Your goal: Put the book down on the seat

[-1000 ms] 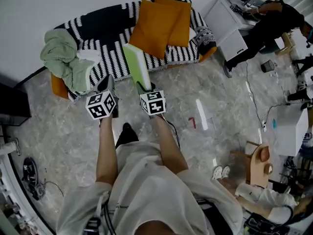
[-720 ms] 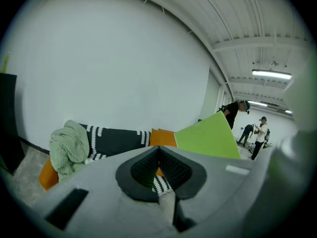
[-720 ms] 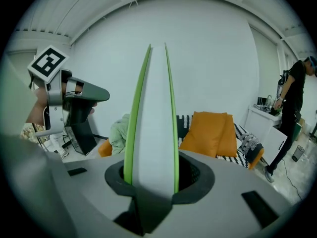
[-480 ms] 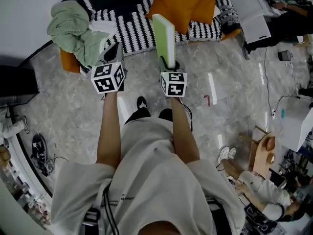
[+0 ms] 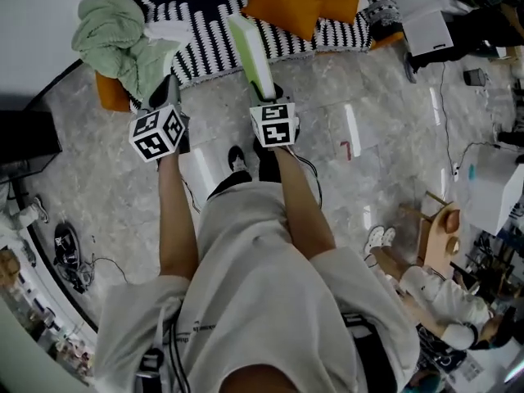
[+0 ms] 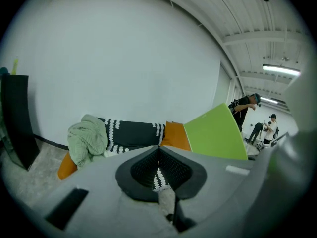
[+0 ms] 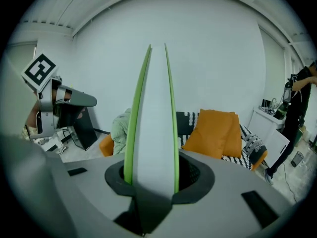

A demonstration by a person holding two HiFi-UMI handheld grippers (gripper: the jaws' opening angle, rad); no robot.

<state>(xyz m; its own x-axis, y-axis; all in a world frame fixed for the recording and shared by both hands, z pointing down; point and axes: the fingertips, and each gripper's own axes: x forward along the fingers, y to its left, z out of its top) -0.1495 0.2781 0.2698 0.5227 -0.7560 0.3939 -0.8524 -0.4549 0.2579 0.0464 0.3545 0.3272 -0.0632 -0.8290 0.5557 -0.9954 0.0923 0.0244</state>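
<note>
Your right gripper [image 5: 264, 97] is clamped on the book [image 5: 250, 46], upright, just short of the seat [image 5: 205, 35]. Left gripper [image 5: 168, 92] is closed on nothing. Release it on edge and it'll probably topple to the floor [image 5: 344, 97].

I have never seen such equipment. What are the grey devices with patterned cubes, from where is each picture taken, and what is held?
A person holds a two-jaw gripper in each hand; the patterned cubes are parts of them. The top-down picture comes from a camera on the person's head; the other two from cameras on each gripper, looking along its jaws. The right gripper is closed on a green book, held on edge. The left gripper has its jaws together, empty. Ahead is a striped sofa with orange cushions and a green blanket.
</note>
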